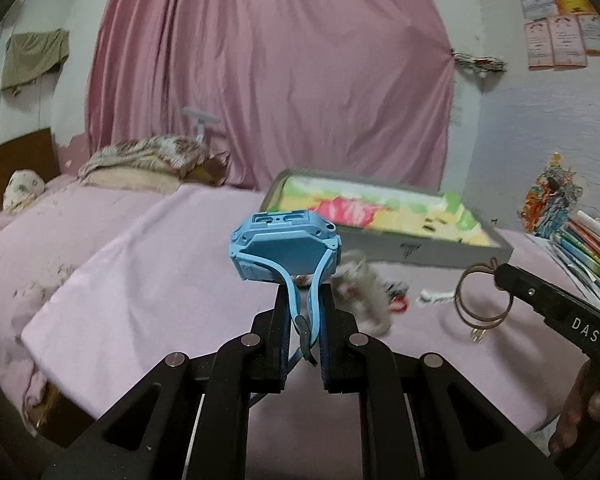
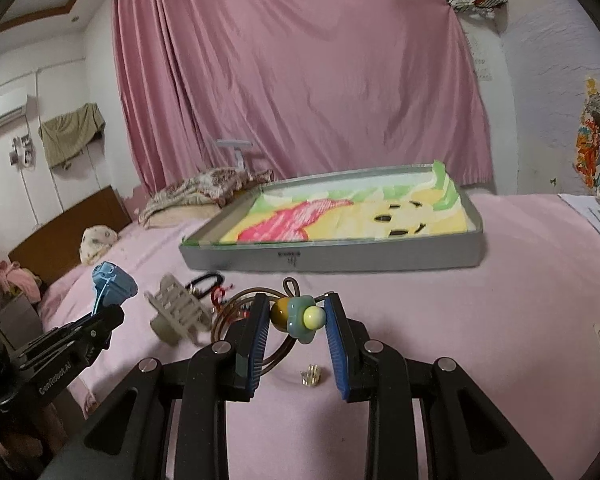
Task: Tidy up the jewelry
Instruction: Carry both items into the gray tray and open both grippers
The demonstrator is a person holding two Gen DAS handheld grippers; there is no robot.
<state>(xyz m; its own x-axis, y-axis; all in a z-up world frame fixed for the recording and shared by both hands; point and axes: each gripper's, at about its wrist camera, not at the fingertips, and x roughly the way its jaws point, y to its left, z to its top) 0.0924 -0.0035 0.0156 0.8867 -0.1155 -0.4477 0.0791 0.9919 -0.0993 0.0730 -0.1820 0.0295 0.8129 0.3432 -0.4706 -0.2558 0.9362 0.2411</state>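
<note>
A bed covered in a pink sheet (image 2: 500, 280) fills both views, with a pink curtain (image 2: 300, 80) hung behind it and a stack of books (image 1: 592, 248) seen at the right edge; a shallow grey box (image 2: 380, 258) lined with a bright cartoon print is set on the sheet, ahead of both claws.

The left gripper (image 1: 305, 304) is seen nearly closed, its jaws clamped on the strap of a blue watch (image 1: 284, 246); the watch body is held clear of the sheet, just beyond the fingertips, its back turned toward the camera; in the right wrist view the same watch (image 2: 110, 284) is seen far to the left of the right claw.

The right gripper (image 2: 298, 320) is held at a narrow opening, its blue pads pressed on a hair tie (image 2: 300, 316) with a green flower and a yellow bead; the brown elastic loops (image 1: 482, 300) are seen hanging below the jaws.

On the sheet, between the two claws, a beige hair claw clip (image 2: 178, 314) is lying beside a black hair band (image 2: 206, 282) and a small red piece (image 2: 218, 294); a small gold item (image 2: 310, 374) is found just under the right claw, its kind not to be told.
</note>
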